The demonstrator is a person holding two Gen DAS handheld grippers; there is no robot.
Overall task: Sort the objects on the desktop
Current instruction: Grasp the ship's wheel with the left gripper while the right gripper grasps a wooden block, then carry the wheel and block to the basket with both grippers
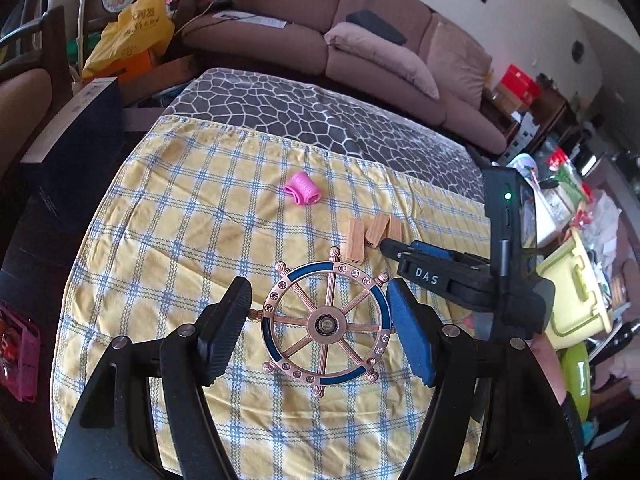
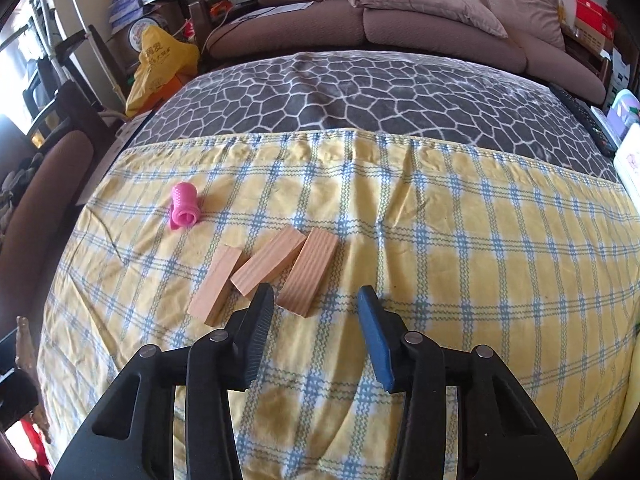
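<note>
Left wrist view: your left gripper (image 1: 320,320) clasps ship's-wheel ornament (image 1: 327,323), black pad on its left rim, blue pad on its right, above yellow checked cloth (image 1: 180,216). Pink roll (image 1: 303,188) lies farther back. Three wooden blocks (image 1: 374,236) sit beyond wheel, your right gripper (image 1: 390,246) just beside them.

Right wrist view: right gripper (image 2: 316,300) spread, nothing pinched. Nearest end of rightmost block (image 2: 308,272) lies between fingertips, untouched. Pink roll (image 2: 185,205) back left.
</note>
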